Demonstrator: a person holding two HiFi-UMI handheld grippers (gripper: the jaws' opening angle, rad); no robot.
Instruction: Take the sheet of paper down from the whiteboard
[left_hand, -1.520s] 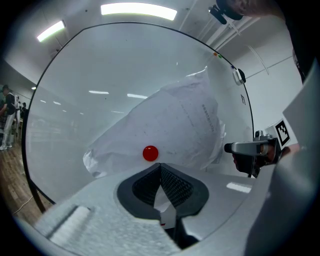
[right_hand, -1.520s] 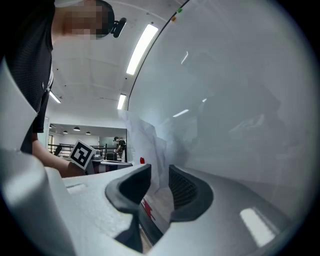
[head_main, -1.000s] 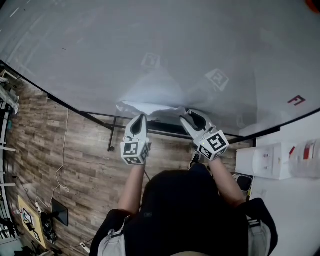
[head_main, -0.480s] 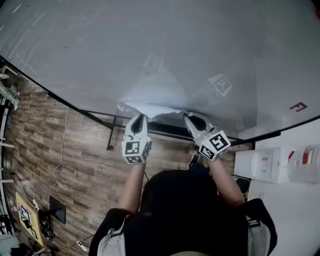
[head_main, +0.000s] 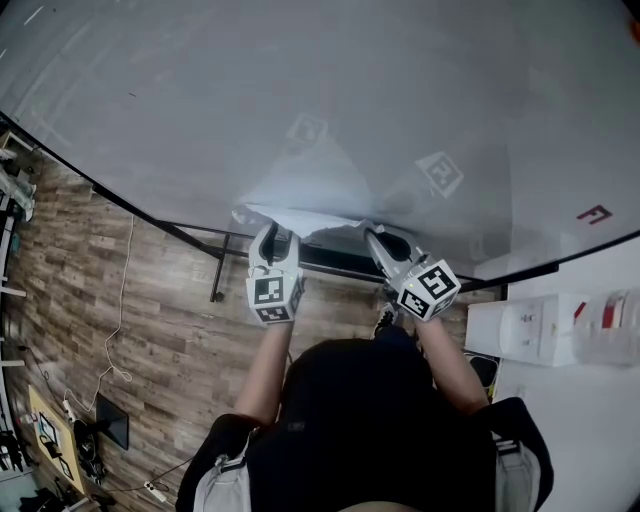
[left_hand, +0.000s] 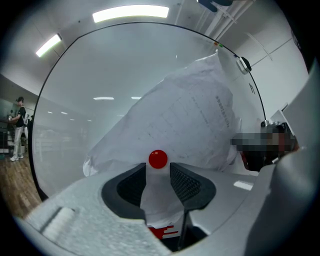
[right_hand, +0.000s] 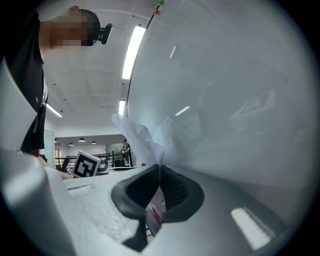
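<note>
A crumpled white sheet of paper (head_main: 300, 214) hangs at the lower edge of the whiteboard (head_main: 300, 90), its bottom curling off the board. In the left gripper view the paper (left_hand: 195, 115) bulges forward, with a round red magnet (left_hand: 158, 159) on it just past the jaws. My left gripper (head_main: 273, 240) has just been opening; its jaws stand apart with a fold of paper loose between them (left_hand: 157, 182). My right gripper (head_main: 376, 238) is shut on the sheet's right edge, and the paper (right_hand: 142, 137) rises from its closed pads (right_hand: 159, 182).
The board's black frame and stand (head_main: 225, 262) run under the paper, above a wood floor (head_main: 120, 310) with cables. A white cabinet (head_main: 540, 320) stands at the right. A red mark (head_main: 592, 213) sits on the board's right side. A person (left_hand: 19, 125) stands far off.
The right gripper's jaws went from wide open to closed on the paper's edge. The left gripper's jaws then opened off the paper. Both hands stayed nearly in place.
</note>
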